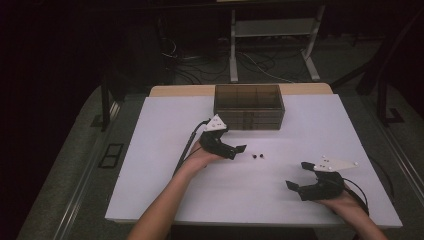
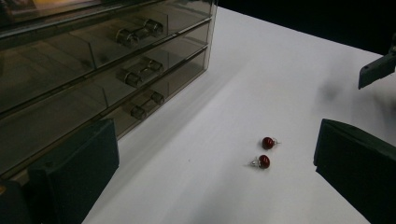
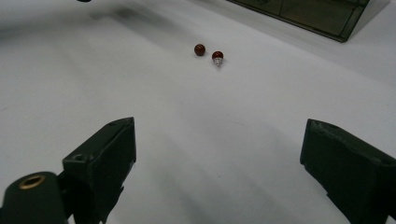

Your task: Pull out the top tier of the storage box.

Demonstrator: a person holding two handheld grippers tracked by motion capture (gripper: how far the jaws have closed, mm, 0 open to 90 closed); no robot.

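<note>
Two small red ball earrings (image 1: 259, 156) lie side by side on the white table (image 1: 150, 190), in front of a smoky clear drawer box (image 1: 249, 107). My left gripper (image 1: 236, 152) rests just left of the earrings, open and empty, jaws pointing at them. In the left gripper view the earrings (image 2: 265, 152) lie ahead between the jaws of the gripper (image 2: 215, 177), with the drawer box (image 2: 93, 70) at left. My right gripper (image 1: 298, 175) sits at the front right, open and empty. In the right gripper view the earrings (image 3: 208, 52) lie far ahead of the gripper (image 3: 224, 168).
The drawer box has three stacked drawers with small knobs (image 2: 140, 30). The table's far wooden edge (image 1: 180, 90) shows behind it. Cables and a white frame leg (image 1: 233, 50) are on the floor beyond. A tip of the other gripper (image 2: 376, 70) shows at right.
</note>
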